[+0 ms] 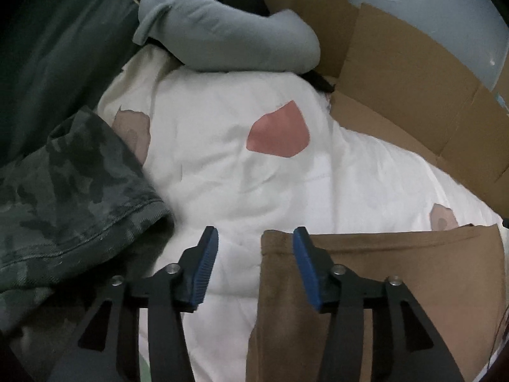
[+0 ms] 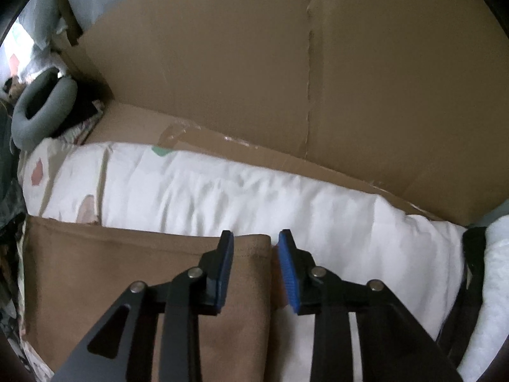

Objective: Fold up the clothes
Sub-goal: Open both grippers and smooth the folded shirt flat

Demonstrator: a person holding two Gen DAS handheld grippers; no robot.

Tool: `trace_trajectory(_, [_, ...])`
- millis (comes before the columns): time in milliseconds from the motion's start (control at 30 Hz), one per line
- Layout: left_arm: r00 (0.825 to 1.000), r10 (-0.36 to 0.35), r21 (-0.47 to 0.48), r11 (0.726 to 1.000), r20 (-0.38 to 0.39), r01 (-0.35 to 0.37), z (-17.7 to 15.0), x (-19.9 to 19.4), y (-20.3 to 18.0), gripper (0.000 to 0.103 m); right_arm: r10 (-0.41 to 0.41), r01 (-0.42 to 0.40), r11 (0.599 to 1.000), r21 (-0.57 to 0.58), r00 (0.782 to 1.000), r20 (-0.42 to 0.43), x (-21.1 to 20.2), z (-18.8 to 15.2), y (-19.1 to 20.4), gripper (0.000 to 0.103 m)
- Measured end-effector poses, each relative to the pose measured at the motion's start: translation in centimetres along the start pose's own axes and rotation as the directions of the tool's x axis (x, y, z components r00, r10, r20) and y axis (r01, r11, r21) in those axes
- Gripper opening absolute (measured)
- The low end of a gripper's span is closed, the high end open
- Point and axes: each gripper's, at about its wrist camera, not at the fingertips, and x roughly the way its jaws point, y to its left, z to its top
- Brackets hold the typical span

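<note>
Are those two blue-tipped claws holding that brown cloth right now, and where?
Nothing is held. The left gripper and right gripper both stand open over the brown garment's far corners, pads not pressing it.

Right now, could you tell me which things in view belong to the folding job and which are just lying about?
Part of the job:
- brown garment, folded, lying on the white quilt
- left gripper, open
- right gripper, open

Lying about:
- camouflage garment
- grey neck pillow
- cardboard sheet
</note>
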Motion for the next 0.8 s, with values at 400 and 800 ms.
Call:
trace_trajectory(400, [0.989, -0.146, 0.126, 0.981, -0.039, 0.15, -1.6, -0.9, -7.6, 0.05, 0.105, -0.105, 0.989, -0.108, 0.994, -0.005, -1.4, -2.2, 5.3, 0.028])
trace_trajectory(800, [0.951, -0.26, 0.187, 0.939, -0.165, 0.289, -2.6, 2.6, -14.1, 0.05, 0.233, -0.251, 0.956, -0.153, 0.964, -0.125, 1.9, -3.2, 11.9, 0.028])
